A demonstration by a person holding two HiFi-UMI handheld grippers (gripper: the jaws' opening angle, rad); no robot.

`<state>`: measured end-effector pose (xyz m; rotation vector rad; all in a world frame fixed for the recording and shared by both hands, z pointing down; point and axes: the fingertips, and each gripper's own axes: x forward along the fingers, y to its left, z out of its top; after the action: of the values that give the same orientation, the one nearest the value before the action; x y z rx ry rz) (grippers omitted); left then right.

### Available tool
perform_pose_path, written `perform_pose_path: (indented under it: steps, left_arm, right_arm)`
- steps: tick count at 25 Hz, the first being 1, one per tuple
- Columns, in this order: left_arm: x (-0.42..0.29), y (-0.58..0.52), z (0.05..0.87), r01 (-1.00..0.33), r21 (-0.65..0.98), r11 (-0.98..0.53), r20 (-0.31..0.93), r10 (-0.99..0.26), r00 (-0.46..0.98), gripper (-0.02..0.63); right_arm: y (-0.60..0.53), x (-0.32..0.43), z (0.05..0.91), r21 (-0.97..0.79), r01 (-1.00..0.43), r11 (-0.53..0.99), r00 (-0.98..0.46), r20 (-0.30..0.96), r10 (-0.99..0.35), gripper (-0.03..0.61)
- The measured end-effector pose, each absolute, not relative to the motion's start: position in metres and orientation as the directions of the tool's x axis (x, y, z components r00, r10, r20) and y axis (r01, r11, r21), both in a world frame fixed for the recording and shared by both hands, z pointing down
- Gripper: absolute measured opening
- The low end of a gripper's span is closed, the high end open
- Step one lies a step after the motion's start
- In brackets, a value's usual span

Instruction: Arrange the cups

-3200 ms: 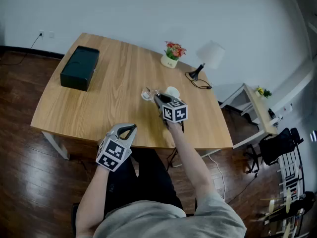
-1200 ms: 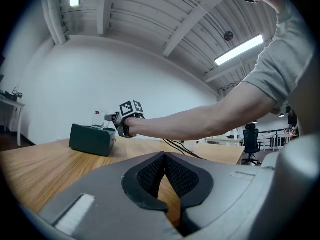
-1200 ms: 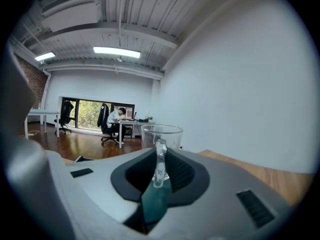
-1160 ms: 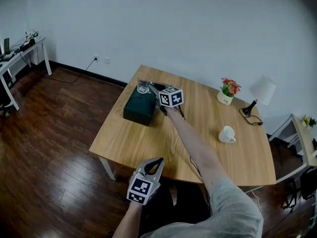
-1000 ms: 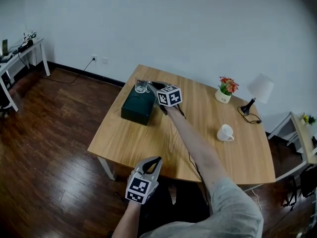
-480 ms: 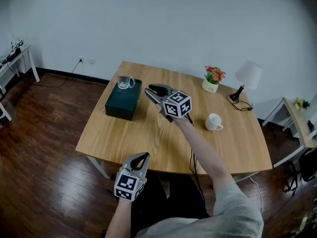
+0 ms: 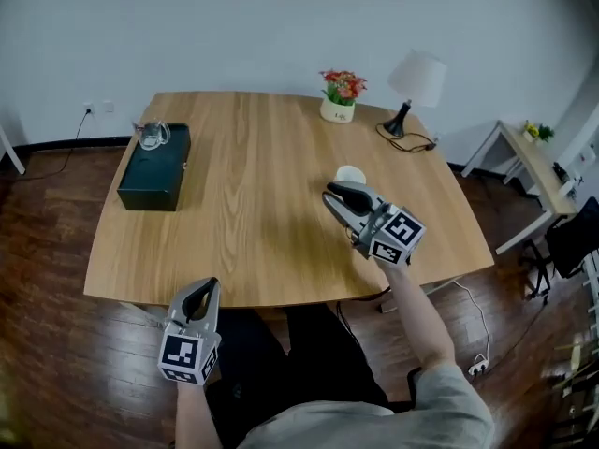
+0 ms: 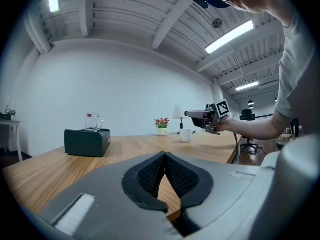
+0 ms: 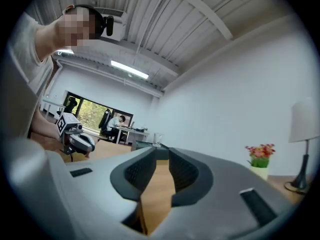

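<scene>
A clear glass mug (image 7: 152,136) stands on a dark green box (image 7: 154,167) at the table's left end. A white cup (image 7: 351,174) stands right of the middle, partly hidden behind my right gripper (image 7: 339,195). That gripper hovers just in front of the cup, narrowly open, with nothing between its pads. My left gripper (image 7: 199,297) hangs shut and empty just off the table's front edge. In the left gripper view the mug (image 8: 93,122), the box (image 8: 86,142) and the white cup (image 8: 185,135) show beyond the closed pads. The right gripper view looks toward the mug (image 9: 158,139).
At the back of the wooden table (image 7: 253,213) stand a small flower pot (image 7: 339,108) and a white desk lamp (image 7: 415,78) with a black cable. A small side table (image 7: 529,157) sits off to the right. Dark wood floor surrounds the table.
My right gripper carried the glass mug from mid-table to the top of the green box, let it go, and drew back to the white cup. The left gripper stayed low.
</scene>
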<state>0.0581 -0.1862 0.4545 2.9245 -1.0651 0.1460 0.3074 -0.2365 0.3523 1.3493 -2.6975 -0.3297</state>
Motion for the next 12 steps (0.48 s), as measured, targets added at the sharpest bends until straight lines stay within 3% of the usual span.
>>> perform_pose_path:
  steps: [5, 12]
  left_arm:
    - [0.060, -0.185, 0.458, -0.646, -0.039, -0.763, 0.104, -0.646, 0.757, 0.005]
    - [0.066, -0.183, 0.459, -0.638, -0.078, -0.766, 0.117, -0.643, 0.757, 0.005]
  right_arm:
    - [-0.209, 0.389, 0.397, 0.177, -0.861, 0.476, -0.478, 0.037, -0.878, 0.067]
    - [-0.205, 0.435, 0.422, 0.146, -0.907, 0.396, -0.388, 0.079, -0.918, 0.069]
